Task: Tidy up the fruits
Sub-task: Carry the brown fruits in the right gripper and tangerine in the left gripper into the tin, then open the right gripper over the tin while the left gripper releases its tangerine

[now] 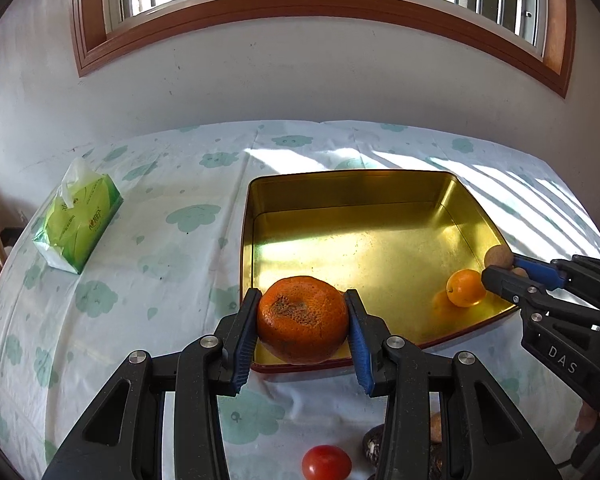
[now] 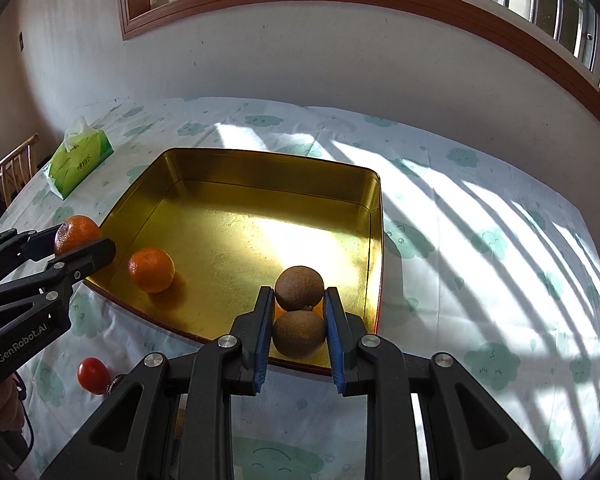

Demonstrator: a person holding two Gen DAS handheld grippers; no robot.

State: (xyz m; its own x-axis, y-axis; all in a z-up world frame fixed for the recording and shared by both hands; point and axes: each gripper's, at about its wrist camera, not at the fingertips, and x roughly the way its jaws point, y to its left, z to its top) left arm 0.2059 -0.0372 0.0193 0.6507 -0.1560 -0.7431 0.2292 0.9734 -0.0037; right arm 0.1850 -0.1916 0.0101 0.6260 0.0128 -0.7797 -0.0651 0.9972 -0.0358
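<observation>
My left gripper is shut on a large orange mandarin and holds it over the near left edge of the gold tin tray. My right gripper is shut on two brown round fruits, one in front of the other, over the tray's near right rim. A small orange lies inside the tray; it also shows in the right wrist view. The left gripper with its mandarin shows at the left of the right wrist view.
A green tissue pack lies on the clouded tablecloth at the far left. A red tomato and dark fruits lie on the cloth near the tray's front edge. A wooden chair stands past the table's left edge. A wall is behind.
</observation>
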